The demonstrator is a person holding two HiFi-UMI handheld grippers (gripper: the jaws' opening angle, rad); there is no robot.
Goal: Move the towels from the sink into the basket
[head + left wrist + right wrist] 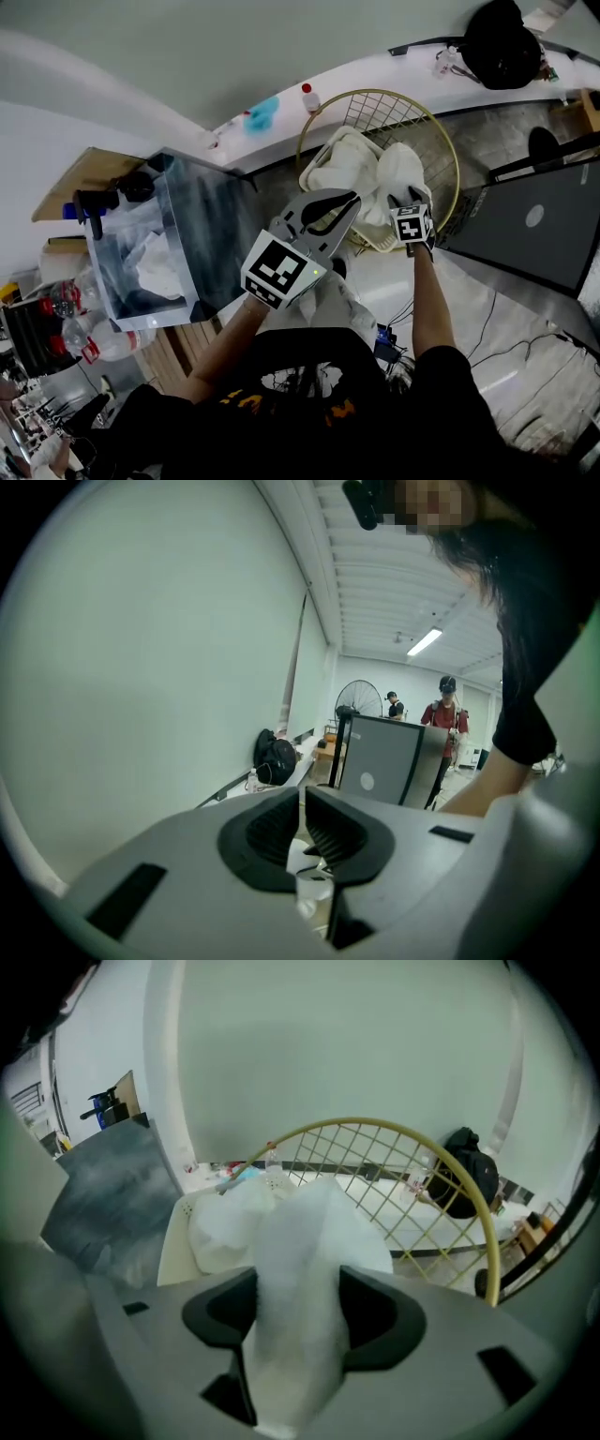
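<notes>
White towels in basket and sink

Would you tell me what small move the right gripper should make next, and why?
Probably open the right gripper wider and draw back: the towel hangs between its parted jaws right over the basket, where other towels already lie.

We see a white ledge along the wall, bearing a black backpack, a red-capped bottle and a blue object. The wire basket stands just beside the ledge. A wooden bench carries the grey sink, with a white towel lying in it.
</notes>
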